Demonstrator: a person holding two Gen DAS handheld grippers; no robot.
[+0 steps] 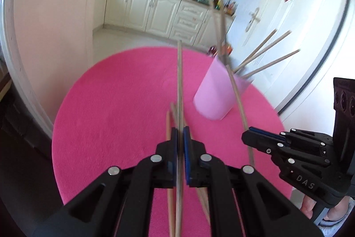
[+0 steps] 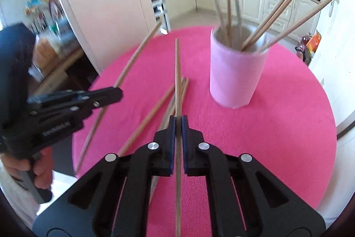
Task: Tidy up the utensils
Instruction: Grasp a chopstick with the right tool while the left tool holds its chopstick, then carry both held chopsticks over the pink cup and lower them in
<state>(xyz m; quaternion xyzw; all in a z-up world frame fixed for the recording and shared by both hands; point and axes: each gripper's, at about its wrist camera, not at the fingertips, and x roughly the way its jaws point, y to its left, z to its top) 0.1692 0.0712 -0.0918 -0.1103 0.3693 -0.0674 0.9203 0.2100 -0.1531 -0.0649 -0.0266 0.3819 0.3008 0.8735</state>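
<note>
A pink cup [image 1: 214, 92] [image 2: 236, 72] stands upright on the round pink table [image 1: 111, 114] [image 2: 277, 126] with several wooden chopsticks [image 2: 277, 14] in it. My left gripper [image 1: 180, 132] is shut on a chopstick [image 1: 179, 81] that points forward above the table, left of the cup. My right gripper [image 2: 178, 121] is shut on another chopstick [image 2: 177, 72], also left of the cup. Each gripper shows in the other's view, the right one [image 1: 247, 137] and the left one [image 2: 118, 91]. Several loose chopsticks [image 2: 153, 112] [image 1: 169, 126] lie on the table below the grippers.
A white door [image 1: 288, 37] stands just beyond the table on the right. Cream kitchen cabinets [image 1: 155, 8] line the far wall. A fridge [image 2: 99, 3] and cluttered shelves [image 2: 48, 21] stand to the left. The table edge [image 2: 328, 148] is close on the right.
</note>
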